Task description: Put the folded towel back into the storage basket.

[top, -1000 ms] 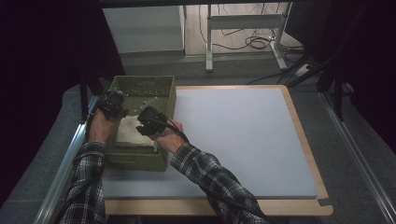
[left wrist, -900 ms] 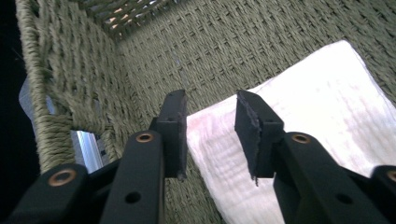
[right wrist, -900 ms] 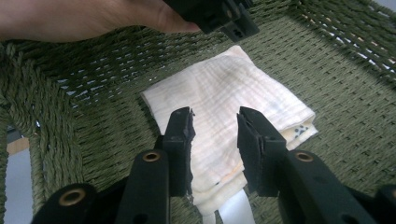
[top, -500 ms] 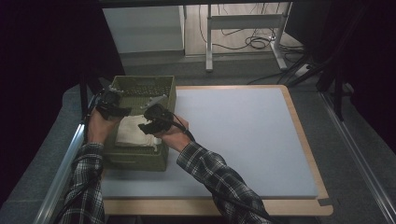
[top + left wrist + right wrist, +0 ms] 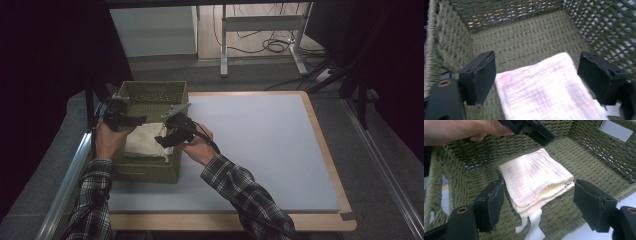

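Both of my tongs stand wide right now, with nothing pinched in them; my left gripper (image 5: 134, 120) and my right gripper (image 5: 165, 140) have just been opening their jaws, and the soft, folded, cream-white cloth (image 5: 536, 180) lies loose below them, touched by no pad; in the left gripper view the cloth (image 5: 546, 90) sits between my black jaws but apart from both; in the right gripper view it lies flat on the floor of the square, green, woven basket (image 5: 599, 157), with a little white tag poking out from its near edge; from the high view the basket (image 5: 150, 172) stands at the left end of the pale blue table mat (image 5: 260, 150), and my two hands hover just over its open top. So I think the big job is done; the cloth is folded and put down inside the basket; what is left is small; I should lift both tongs up and out without catching the cloth or the rim.
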Tool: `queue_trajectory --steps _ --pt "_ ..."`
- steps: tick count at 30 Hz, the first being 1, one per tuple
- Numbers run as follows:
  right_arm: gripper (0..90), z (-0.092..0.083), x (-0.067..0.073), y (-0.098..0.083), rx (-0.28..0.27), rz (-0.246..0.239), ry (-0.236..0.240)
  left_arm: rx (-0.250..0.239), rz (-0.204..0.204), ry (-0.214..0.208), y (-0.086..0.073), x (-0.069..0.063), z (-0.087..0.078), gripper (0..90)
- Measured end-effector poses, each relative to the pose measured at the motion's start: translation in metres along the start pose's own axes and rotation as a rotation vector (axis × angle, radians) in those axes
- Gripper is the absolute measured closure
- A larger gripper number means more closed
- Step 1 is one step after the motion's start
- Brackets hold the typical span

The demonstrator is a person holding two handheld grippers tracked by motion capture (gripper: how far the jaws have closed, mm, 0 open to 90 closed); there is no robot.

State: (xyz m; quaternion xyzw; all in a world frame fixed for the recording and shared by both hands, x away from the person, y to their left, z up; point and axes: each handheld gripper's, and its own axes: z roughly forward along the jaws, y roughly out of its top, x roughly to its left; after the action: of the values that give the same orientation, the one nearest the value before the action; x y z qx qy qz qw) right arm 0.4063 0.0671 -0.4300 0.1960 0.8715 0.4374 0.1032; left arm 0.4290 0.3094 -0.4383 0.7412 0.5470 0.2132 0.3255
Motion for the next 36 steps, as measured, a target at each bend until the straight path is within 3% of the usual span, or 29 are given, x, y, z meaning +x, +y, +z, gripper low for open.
queue_trajectory --steps 15,36 --pt "17.0 -0.028 -0.013 -0.02 -0.031 0.033 0.007 -0.035 0.024 -0.039 -0.007 -0.019 -0.013 6.1" --pt "10.9 -0.067 -0.031 -0.053 -0.041 0.049 -0.004 -0.105 0.03 -0.104 -0.015 -0.05 -0.032 3.2"
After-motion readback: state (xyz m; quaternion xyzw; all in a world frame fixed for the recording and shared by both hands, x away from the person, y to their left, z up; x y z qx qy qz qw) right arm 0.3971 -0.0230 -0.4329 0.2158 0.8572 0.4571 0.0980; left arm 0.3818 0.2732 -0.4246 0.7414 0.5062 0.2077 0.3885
